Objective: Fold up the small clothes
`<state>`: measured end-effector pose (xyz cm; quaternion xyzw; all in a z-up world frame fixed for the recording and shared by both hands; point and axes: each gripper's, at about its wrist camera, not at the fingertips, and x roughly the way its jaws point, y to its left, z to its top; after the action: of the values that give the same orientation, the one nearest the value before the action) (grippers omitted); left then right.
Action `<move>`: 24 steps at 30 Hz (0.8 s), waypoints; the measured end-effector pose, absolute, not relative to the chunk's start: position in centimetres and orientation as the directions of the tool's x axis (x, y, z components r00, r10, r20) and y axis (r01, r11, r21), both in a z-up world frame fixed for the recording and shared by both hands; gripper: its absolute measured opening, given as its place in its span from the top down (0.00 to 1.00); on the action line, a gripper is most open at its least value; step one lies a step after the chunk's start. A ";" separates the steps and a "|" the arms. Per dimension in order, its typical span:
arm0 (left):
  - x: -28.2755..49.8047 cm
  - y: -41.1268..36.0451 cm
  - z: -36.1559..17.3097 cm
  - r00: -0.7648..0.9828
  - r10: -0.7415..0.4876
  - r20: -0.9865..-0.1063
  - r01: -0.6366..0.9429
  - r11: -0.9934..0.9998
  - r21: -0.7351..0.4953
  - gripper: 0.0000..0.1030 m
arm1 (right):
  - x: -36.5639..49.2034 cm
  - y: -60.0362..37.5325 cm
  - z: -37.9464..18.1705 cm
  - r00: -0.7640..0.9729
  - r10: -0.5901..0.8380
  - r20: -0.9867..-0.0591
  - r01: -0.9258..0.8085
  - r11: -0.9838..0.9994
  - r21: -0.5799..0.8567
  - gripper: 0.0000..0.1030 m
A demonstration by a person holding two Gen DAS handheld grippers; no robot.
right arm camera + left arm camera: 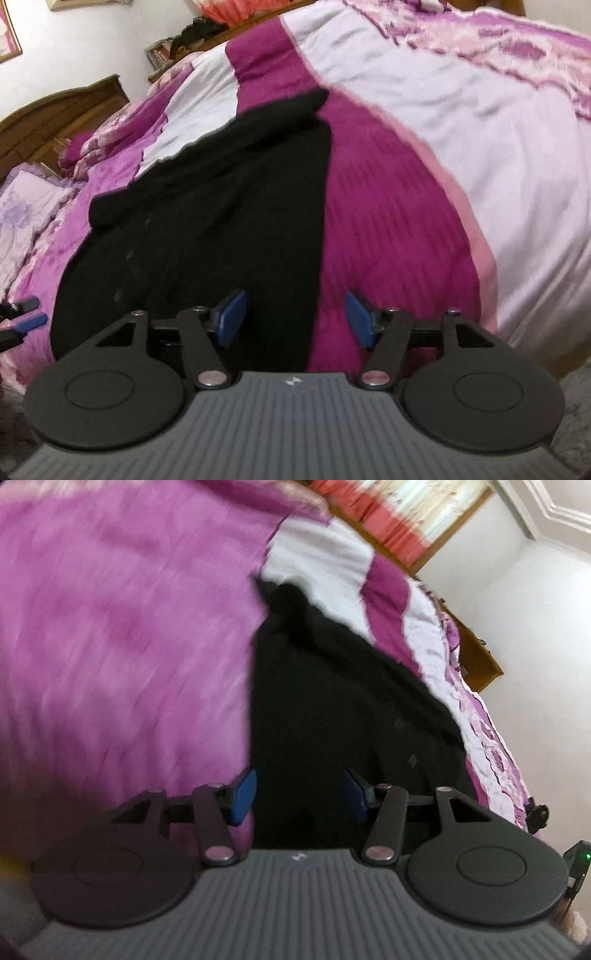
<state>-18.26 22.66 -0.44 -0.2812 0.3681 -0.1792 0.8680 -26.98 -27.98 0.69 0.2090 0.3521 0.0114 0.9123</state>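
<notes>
A black garment (332, 709) lies spread lengthwise on a bed covered with a purple, magenta and white blanket (110, 646). It also shows in the right wrist view (221, 221). My left gripper (300, 796) is open, its blue pads (243, 794) over the garment's near left edge. My right gripper (295, 317) is open, straddling the garment's near right edge. The left gripper's fingertips (26, 314) show at the far left of the right wrist view.
The blanket (480, 166) covers the bed. A wooden headboard (55, 122) and pillows (26, 214) stand at one end. White walls (535, 627) and a curtained window (406, 509) lie beyond the bed.
</notes>
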 end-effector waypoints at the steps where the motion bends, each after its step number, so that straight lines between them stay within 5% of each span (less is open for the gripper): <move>1: -18.7 23.2 -1.1 0.652 -0.552 -0.521 0.111 0.749 -0.654 0.48 | -27.3 -28.2 0.7 0.746 0.192 -0.638 0.133 0.895 0.425 0.33; 6: -18.9 23.9 -2.3 0.533 -0.597 -0.600 0.066 0.736 -0.673 0.49 | -27.5 -27.8 0.1 0.698 0.293 -0.653 0.153 0.831 0.535 0.51; 12: -17.9 23.9 -3.2 0.508 -0.627 -0.591 0.020 0.694 -0.719 0.51 | -26.2 -26.2 -0.2 0.682 0.332 -0.652 0.089 0.847 0.525 0.51; 14: -17.9 24.3 -3.6 0.507 -0.627 -0.591 -0.017 0.678 -0.735 0.60 | -25.9 -26.6 -0.4 0.684 0.349 -0.640 0.094 0.828 0.552 0.51; 17: -17.9 24.3 -4.2 0.486 -0.639 -0.597 -0.054 0.660 -0.749 0.76 | -26.1 -27.4 -0.7 0.683 0.350 -0.641 0.123 0.810 0.573 0.71; 19: -18.1 24.2 -4.4 0.466 -0.658 -0.591 -0.045 0.650 -0.759 0.77 | -26.1 -27.6 -0.8 0.677 0.359 -0.643 0.127 0.803 0.582 0.83; 24: -17.6 23.7 -4.3 0.459 -0.656 -0.599 -0.022 0.666 -0.746 0.88 | -25.9 -27.3 -0.8 0.677 0.379 -0.631 0.109 0.796 0.595 0.92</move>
<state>-17.57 23.66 -4.25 -0.3541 0.4786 -0.2041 0.7771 -25.87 -27.33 -0.82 0.3094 0.3942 0.0784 0.8618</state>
